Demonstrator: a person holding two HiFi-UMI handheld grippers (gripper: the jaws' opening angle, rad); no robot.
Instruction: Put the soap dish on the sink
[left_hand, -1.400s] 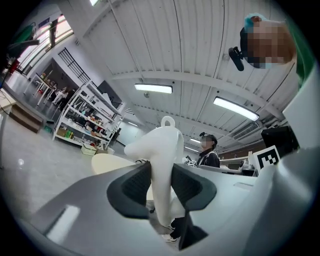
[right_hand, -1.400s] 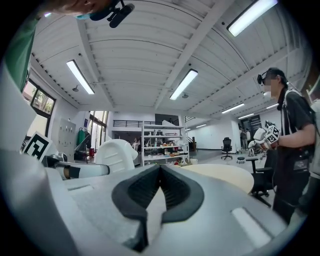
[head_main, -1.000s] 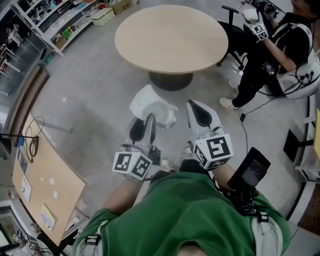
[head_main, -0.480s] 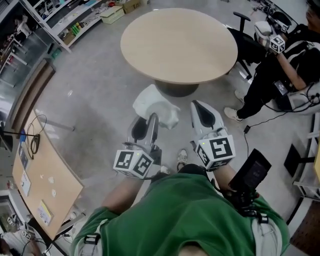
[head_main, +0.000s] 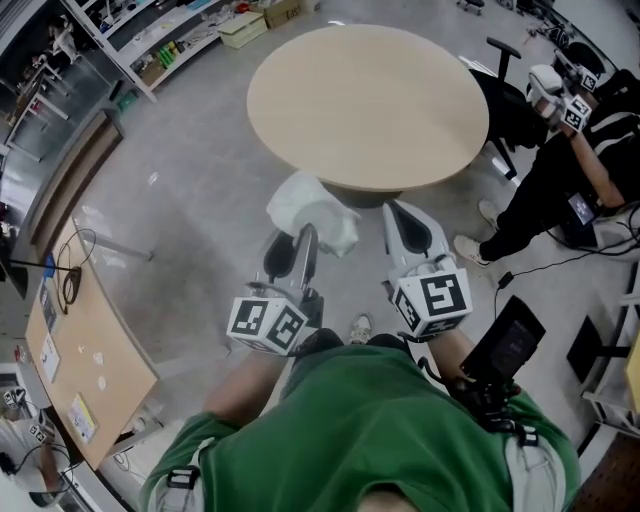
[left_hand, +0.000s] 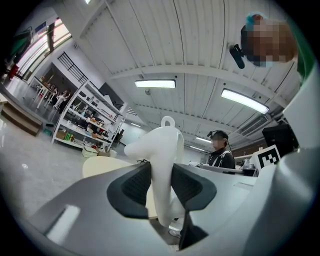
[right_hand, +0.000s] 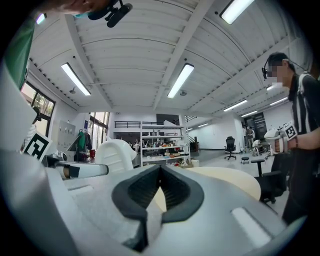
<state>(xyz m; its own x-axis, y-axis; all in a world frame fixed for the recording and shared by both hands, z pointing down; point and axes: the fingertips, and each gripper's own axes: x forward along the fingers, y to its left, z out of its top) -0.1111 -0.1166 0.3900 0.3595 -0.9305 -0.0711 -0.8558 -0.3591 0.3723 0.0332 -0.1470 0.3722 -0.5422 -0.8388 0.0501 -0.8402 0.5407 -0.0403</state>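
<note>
Left tool (left_hand: 161, 182) clenched on the soap dish (left_hand: 162, 145): pads pinch its thin white wall, and the dish stands up at 12 o'clock from the tips. It is held above the floor (head_main: 180, 230), at the 6 o'clock edge of the round surface (head_main: 365, 100). Right tool (right_hand: 160, 187), at 3 o'clock of the dish, is closed on nothing. Marker cubes (head_main: 268, 325) carry black-and-white squares.

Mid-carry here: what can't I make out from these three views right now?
- The sink: in no view, so its place cannot be told.
- The soap dish: head view, near end hidden by the left gripper; left gripper view, lower edge hidden between the jaws.
- The shelf goods: left gripper view, too small.
- The floor underfoot: head view, hidden by the green shirt.
</note>
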